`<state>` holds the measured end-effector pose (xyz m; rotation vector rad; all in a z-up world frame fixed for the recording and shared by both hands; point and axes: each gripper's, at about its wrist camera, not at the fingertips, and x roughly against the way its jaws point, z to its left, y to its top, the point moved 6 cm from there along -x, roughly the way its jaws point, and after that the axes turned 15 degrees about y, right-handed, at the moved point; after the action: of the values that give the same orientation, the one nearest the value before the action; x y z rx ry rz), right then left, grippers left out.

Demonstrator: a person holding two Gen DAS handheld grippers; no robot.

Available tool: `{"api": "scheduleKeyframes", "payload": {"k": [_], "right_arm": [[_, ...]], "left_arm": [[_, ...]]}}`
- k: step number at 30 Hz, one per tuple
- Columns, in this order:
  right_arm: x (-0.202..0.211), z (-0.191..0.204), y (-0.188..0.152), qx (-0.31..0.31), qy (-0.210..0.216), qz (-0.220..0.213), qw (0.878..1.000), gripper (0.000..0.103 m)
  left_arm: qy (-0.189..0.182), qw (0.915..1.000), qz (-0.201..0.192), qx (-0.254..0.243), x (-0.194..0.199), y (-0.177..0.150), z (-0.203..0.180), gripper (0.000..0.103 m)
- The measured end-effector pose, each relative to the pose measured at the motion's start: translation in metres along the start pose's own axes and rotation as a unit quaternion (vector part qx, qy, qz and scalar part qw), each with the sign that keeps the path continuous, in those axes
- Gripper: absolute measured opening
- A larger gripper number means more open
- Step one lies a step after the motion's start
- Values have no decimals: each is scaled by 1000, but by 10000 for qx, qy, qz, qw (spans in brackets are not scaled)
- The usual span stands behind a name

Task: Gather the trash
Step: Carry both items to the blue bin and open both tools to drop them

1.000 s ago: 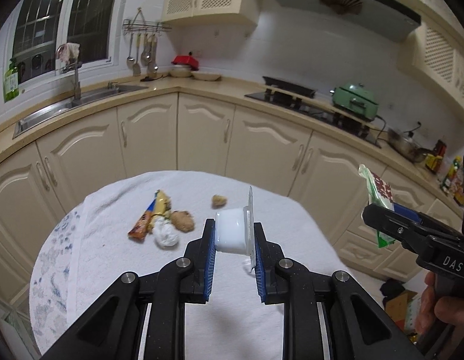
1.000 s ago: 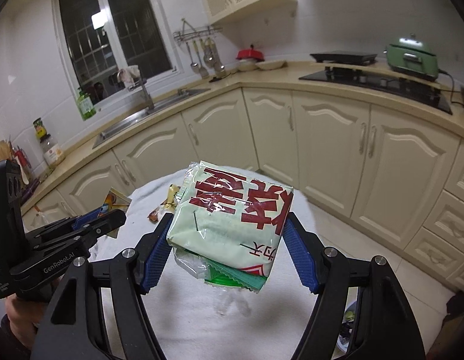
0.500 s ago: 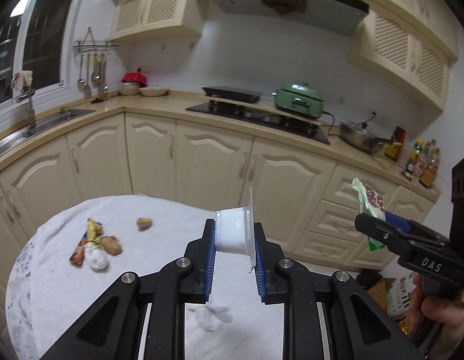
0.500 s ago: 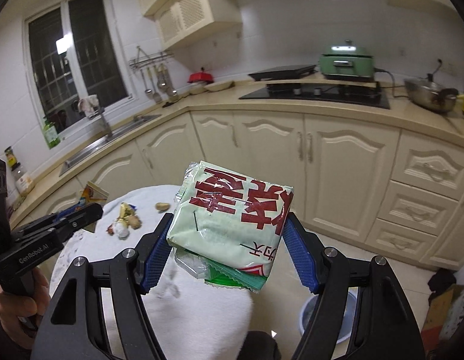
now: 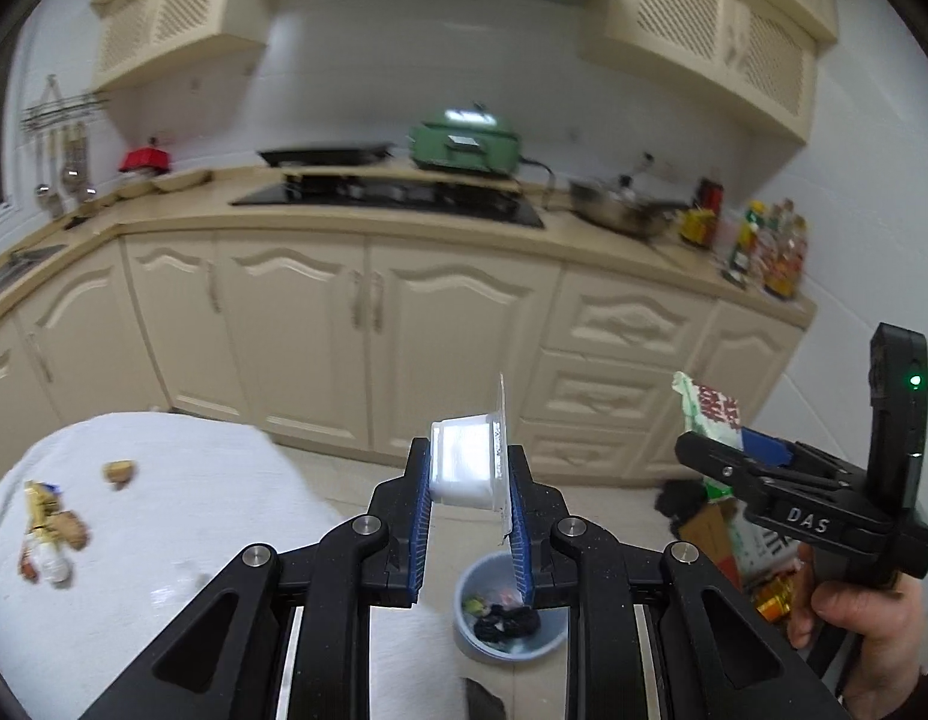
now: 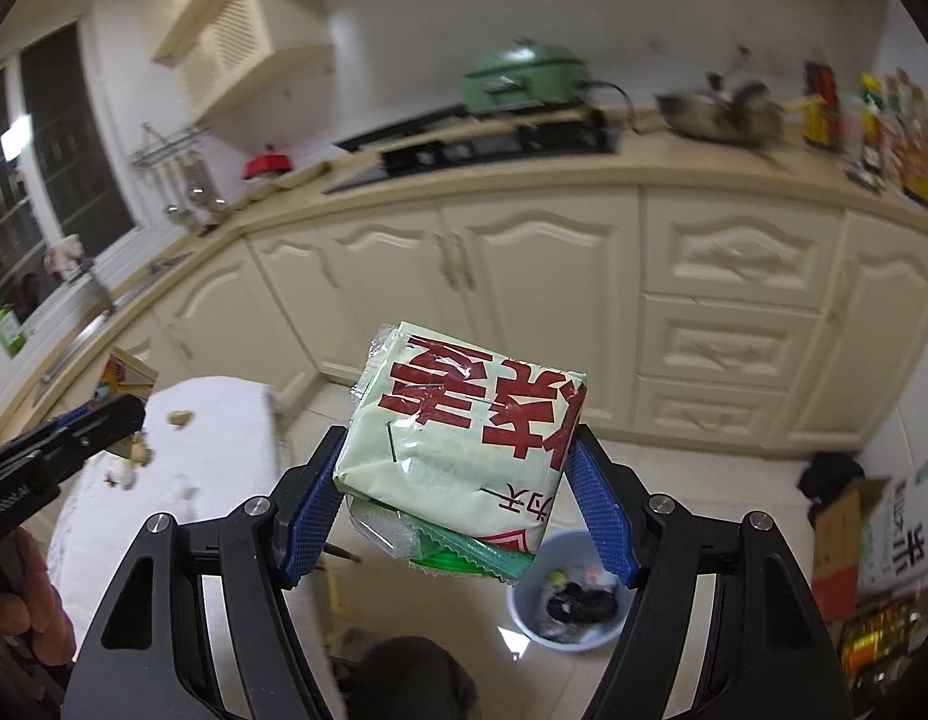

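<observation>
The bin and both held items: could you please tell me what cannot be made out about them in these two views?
- Bin: left wrist view, near rim hidden behind the left gripper; contents too small to name.
- Cup: its open side faces away, so any contents are hidden.
- Packet: right wrist view, its underside and the green wrapper beneath are mostly covered; the right gripper hides its sides.
- Counter bottles: blurred, labels unreadable.

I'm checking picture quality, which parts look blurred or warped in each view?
Left wrist view: counter and trash on the table smeared, white cup sharp, cabinets bowed by fisheye. Right wrist view: stove and pan streaked, green packet crisp with glare on its plastic.
</observation>
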<state>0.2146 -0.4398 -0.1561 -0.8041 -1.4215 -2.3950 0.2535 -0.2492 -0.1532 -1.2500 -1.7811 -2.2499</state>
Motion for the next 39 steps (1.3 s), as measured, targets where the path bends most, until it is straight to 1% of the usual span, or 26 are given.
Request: {"api": "scheduleKeyframes", "payload": {"k": [5, 6, 10, 12, 13, 16, 20, 27, 28, 29, 30, 31, 32, 33, 36, 39], "right_arm": [[-9, -50, -16, -392, -243, 170, 9988, 73], [-10, -58, -20, -460, -286, 208, 9983, 73], [-20, -90, -34, -754, -383, 360, 9958, 73], [-26, -105, -41, -913, -394, 425, 9941, 73], [-30, -113, -44, -989, -408, 464, 9932, 73], [-40, -131, -53, -1174, -420, 552, 9907, 73], [-58, -151, -63, -1368, -417, 733, 9870, 73], [-89, -182, -83, -1700, -388, 1046, 9791, 73], [-93, -186, -86, -1736, -377, 1087, 9781, 74], [-95, -188, -89, -1755, -371, 1117, 9774, 75], [-100, -191, -92, -1781, -372, 1178, 9762, 78], [-104, -195, -96, -1819, -382, 1227, 9749, 82], [-107, -199, -99, -1864, -404, 1239, 9738, 91], [-109, -202, -101, -1901, -414, 1244, 9730, 95], [-111, -212, -111, -2086, -545, 1284, 9680, 103], [-107, -215, -116, -2242, -610, 1229, 9648, 103]], "left_arm": [[-307, 9984, 330, -333, -53, 10, -32, 19], [-319, 9980, 387, -378, -63, 16, -40, 19], [-419, 9944, 794, -564, -114, 24, -69, 19], [-448, 9928, 918, -633, -132, 26, -82, 19], [-481, 9913, 1022, -670, -148, 29, -92, 19], [-548, 9880, 1226, -762, -177, 32, -110, 19], [-645, 9817, 1569, -868, -229, 35, -141, 19], [-652, 9732, 1931, -1063, -288, 39, -171, 20], [-613, 9723, 1965, -1107, -296, 39, -174, 26], [-503, 9734, 1945, -1105, -306, 40, -177, 41], [-428, 9721, 1994, -1157, -314, 38, -181, 52], [-315, 9714, 2025, -1203, -323, 40, -182, 70], [-211, 9727, 1982, -1192, -326, 40, -185, 76], [-119, 9744, 1925, -1151, -331, 42, -185, 77], [-37, 9745, 2005, -1011, -338, 44, -182, 80], [42, 9750, 1992, -979, -337, 49, -175, 86]]}}
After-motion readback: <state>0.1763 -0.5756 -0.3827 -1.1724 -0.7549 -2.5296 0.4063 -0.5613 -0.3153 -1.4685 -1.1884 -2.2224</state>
